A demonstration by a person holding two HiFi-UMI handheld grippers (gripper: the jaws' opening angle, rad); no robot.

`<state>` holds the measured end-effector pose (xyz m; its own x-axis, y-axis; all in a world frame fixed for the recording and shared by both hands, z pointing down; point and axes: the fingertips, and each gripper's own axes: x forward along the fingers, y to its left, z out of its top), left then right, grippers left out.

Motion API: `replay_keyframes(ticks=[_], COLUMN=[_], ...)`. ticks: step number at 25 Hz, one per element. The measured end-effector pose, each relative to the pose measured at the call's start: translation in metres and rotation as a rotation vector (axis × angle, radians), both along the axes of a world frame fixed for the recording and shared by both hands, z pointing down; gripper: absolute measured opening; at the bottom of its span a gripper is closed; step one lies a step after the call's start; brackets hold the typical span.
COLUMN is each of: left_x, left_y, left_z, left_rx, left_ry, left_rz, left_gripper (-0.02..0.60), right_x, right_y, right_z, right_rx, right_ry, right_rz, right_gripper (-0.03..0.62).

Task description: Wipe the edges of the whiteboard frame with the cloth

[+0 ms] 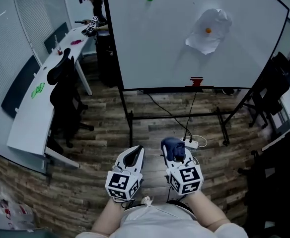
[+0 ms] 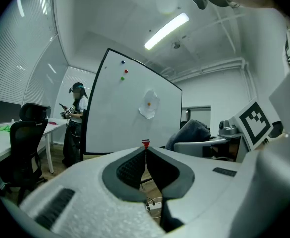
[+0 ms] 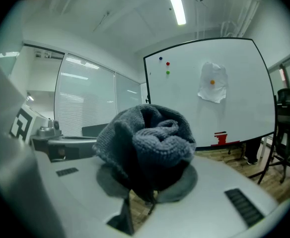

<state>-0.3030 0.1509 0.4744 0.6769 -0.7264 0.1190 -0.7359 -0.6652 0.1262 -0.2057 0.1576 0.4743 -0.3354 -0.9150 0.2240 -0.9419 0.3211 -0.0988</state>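
Head view: a large white whiteboard with a thin black frame (image 1: 112, 38) stands on a black stand across the dark wooden plank floor (image 1: 100, 148), well apart from both tools. A crumpled white paper sheet (image 1: 210, 39) is pinned to it under an orange magnet (image 1: 208, 30), and a small red block (image 1: 196, 81) sits at its bottom edge. Low in the picture, the left gripper (image 1: 133, 155) and the right gripper (image 1: 172, 150) are held side by side, near each other. A bunched dark blue-grey knitted cloth (image 1: 173, 148) sits at the right one's tip. A white power strip (image 1: 190, 143) lies on the floor just beyond. At the left are a long white desk (image 1: 33, 113) and a black office chair (image 1: 63, 83); another person (image 1: 93, 4) stands by the board's left edge.

Left gripper view: the left gripper (image 2: 146, 150) has its 2 jaws pressed together at the tips, with nothing between them. The whiteboard (image 2: 115, 123) stands ahead, and the cloth (image 2: 190, 132) shows at the right.

Right gripper view: the right gripper (image 3: 150, 190) is clamped on the cloth (image 3: 145, 143), which bulges up over both jaws in a rumpled wad. Behind it stands the whiteboard (image 3: 239, 108), with 3 small magnets near its upper left corner.
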Motion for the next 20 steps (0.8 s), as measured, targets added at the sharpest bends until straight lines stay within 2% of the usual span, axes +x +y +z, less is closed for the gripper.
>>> replay_keyframes(ticks=[6, 10, 16, 20], left_x=[-0.036, -0.049, -0.062, -0.069], left_y=[-0.018, -0.039, -0.109, -0.172], left_z=[0.017, 0.023, 0.029, 0.023], left_rx=[-0.053, -0.056, -0.074, -0.066], left_ry=[0.011, 0.008, 0.027, 0.011], left_rz=[-0.023, -0.053, -0.148, -0.216], left_gripper=[0.025, 0.025, 0.025, 0.023], right_x=[-0.032, -0.051, -0.074, -0.086], right_y=[-0.030, -0.057, -0.138, -0.199], right_z=[0.007, 0.014, 0.014, 0.014], right_rx=[-0.021, -0.031, -0.013, -0.022], right_ry=[-0.013, -0.014, -0.010, -0.016], right_rz=[-0.016, -0.066, -0.189, -0.277], right_gripper=[0.072, 0.072, 0.072, 0.072])
